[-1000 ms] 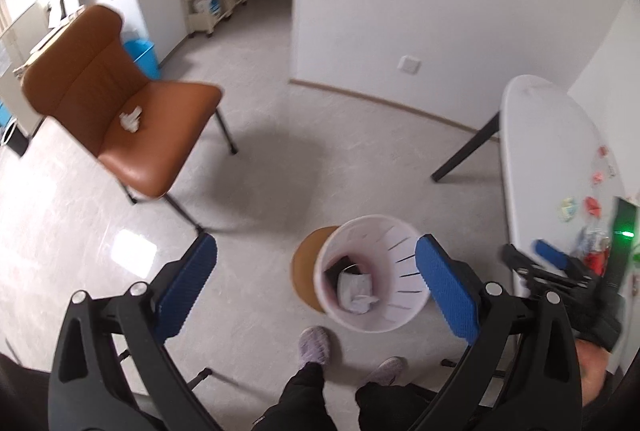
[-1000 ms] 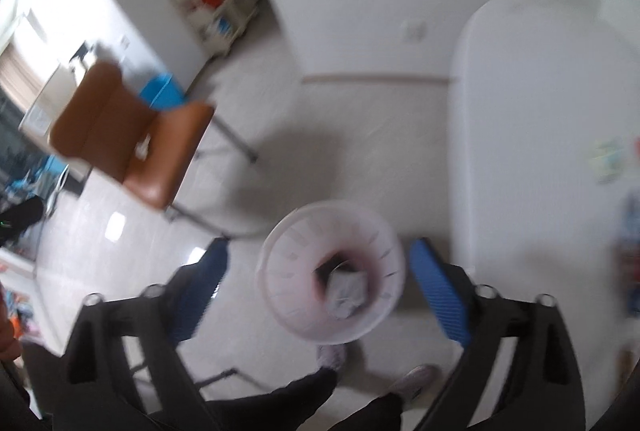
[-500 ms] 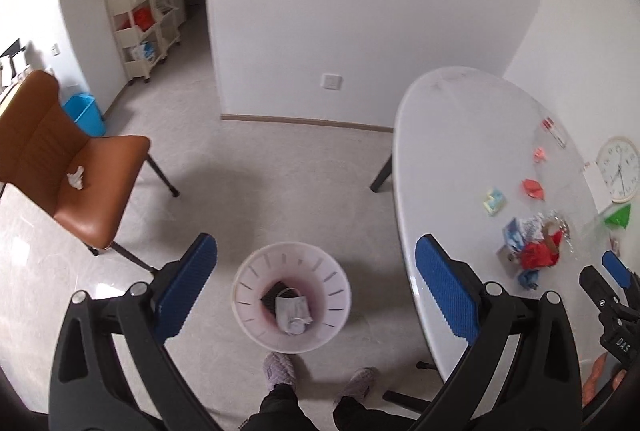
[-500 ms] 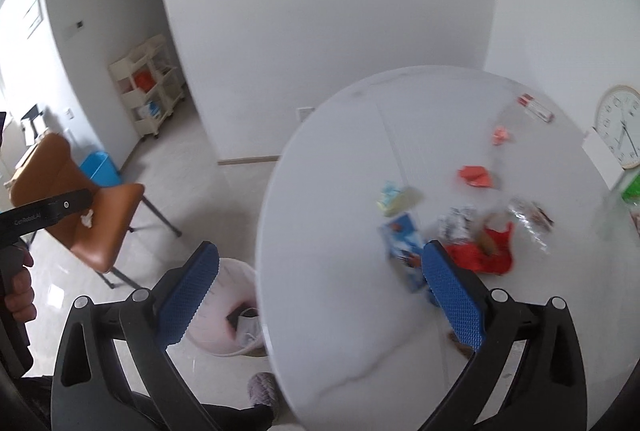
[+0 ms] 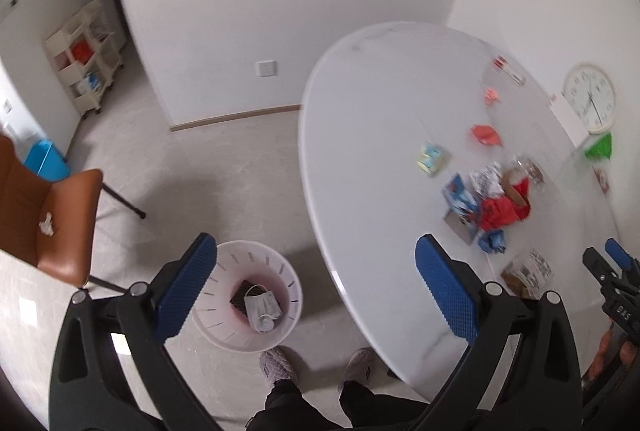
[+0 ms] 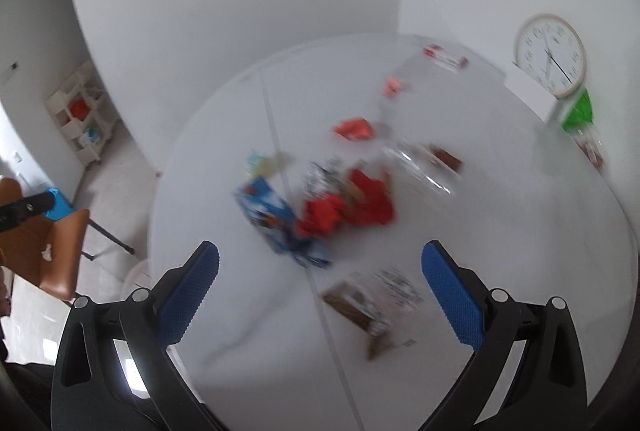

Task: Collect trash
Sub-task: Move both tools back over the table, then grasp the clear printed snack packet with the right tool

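Both grippers have swung from the bin (image 5: 246,295) toward the table (image 6: 500,251). The right gripper (image 6: 320,295) and left gripper (image 5: 316,291) are wide open, empty. Wrappers (image 6: 348,207) (blurred) lie mid-table, so another pickup looks next.

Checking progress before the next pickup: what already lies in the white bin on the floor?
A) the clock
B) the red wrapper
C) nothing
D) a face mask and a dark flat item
D: in the left wrist view the white bin holds a face mask beside a dark flat item.
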`<state>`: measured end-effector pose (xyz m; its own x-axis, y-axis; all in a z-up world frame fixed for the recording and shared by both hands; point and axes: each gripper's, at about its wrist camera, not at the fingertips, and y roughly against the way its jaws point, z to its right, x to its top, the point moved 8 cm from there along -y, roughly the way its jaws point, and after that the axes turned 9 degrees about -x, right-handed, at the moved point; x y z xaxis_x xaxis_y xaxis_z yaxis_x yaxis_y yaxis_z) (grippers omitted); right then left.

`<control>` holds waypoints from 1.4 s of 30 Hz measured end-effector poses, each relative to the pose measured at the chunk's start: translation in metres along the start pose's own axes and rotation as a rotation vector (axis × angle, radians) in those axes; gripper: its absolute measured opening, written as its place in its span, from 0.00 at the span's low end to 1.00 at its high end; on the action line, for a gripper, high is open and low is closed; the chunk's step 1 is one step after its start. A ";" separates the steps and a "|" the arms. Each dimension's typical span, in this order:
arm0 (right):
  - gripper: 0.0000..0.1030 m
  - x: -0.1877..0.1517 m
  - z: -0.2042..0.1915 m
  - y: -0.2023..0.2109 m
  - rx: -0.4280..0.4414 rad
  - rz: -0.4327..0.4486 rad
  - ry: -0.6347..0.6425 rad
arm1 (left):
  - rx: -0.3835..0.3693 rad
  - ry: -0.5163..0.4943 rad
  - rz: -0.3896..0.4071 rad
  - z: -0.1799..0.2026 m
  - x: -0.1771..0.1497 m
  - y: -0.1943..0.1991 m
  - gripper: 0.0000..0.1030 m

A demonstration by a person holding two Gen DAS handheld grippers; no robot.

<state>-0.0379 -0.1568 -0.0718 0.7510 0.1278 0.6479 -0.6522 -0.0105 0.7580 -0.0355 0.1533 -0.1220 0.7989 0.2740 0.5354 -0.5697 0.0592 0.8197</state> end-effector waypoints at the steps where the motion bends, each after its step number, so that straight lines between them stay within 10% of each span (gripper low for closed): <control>1: 0.98 -0.004 0.006 -0.006 -0.006 -0.010 -0.003 | -0.004 -0.012 -0.008 0.007 0.000 -0.004 0.92; 19: 0.98 -0.070 0.056 -0.129 0.046 -0.259 0.098 | -0.003 -0.096 -0.140 0.075 -0.008 -0.052 0.92; 32: 0.97 -0.082 0.014 -0.145 0.146 -0.267 0.528 | -0.014 -0.103 -0.182 0.084 -0.012 -0.071 0.92; 37: 0.62 -0.090 0.014 -0.144 0.178 -0.316 0.492 | -0.066 -0.084 -0.247 0.102 -0.012 -0.105 0.92; 42: 0.55 -0.093 0.029 -0.130 0.182 -0.311 0.388 | -0.101 -0.002 -0.294 0.124 -0.002 -0.138 0.92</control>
<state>-0.0197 -0.1958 -0.2283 0.7899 0.5097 0.3410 -0.3505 -0.0811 0.9330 0.0656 0.0253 -0.2103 0.9326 0.2287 0.2793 -0.3306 0.2309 0.9151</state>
